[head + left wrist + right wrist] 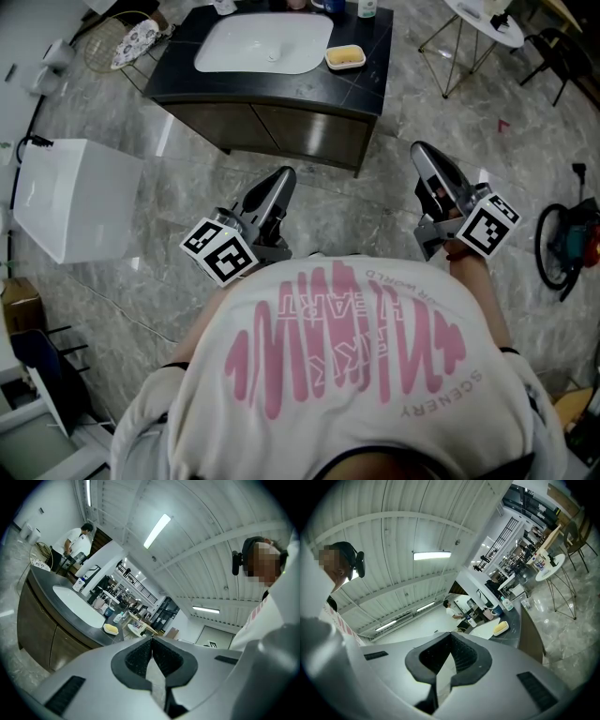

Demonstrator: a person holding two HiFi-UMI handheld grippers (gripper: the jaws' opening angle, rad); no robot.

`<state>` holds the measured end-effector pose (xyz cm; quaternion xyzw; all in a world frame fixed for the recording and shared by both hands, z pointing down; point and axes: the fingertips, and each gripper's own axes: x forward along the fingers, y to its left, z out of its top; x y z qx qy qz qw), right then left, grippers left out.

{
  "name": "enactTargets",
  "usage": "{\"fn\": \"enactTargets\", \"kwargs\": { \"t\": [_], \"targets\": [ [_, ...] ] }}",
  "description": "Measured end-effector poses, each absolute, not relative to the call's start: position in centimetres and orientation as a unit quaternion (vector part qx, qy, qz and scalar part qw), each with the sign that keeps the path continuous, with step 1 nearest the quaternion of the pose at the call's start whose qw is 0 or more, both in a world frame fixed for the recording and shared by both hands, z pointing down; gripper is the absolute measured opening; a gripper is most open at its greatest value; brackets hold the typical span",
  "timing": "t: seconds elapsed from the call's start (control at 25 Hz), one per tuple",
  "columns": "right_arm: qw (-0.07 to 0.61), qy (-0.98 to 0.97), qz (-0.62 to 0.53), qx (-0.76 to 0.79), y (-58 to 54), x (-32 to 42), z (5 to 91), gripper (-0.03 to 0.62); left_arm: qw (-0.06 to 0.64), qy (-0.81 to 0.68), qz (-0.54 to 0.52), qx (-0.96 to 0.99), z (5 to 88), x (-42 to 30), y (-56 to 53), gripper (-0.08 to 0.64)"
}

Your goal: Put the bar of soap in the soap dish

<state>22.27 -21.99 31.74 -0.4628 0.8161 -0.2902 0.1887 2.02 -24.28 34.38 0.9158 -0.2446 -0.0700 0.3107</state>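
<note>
Ahead of me a dark-topped vanity cabinet (366, 66) holds a white rectangular basin (265, 42), and a white plastic box (70, 197) sits on the grey marble floor (375, 202) at my left.

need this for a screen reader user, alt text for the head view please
Seen from above, a person in a white T-shirt with pink print holds the closed, empty left tool and right tool short of a dark vanity counter. A yellow bar of soap lies in a white soap dish beside its white sink.
</note>
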Motion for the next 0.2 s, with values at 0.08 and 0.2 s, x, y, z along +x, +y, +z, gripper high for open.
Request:
{"fn": "enactTargets", "kwargs": {
  "t": [0.08, 0.2],
  "targets": [
    [0.190, 0.815, -0.296, -0.462, -21.76, 22.45, 32.08, 0.015, 0.311, -0.246, -0.071, 0.915, 34.38, 2.05, -24.18, 0.009],
    [0.191, 0.813, -0.302, -0.460, -21.50, 22.59, 32.45, 0.015, 0.311, -0.247, -0.071, 0.915, 34.38, 2.01, -24.01, 0.009]
  ]
}}
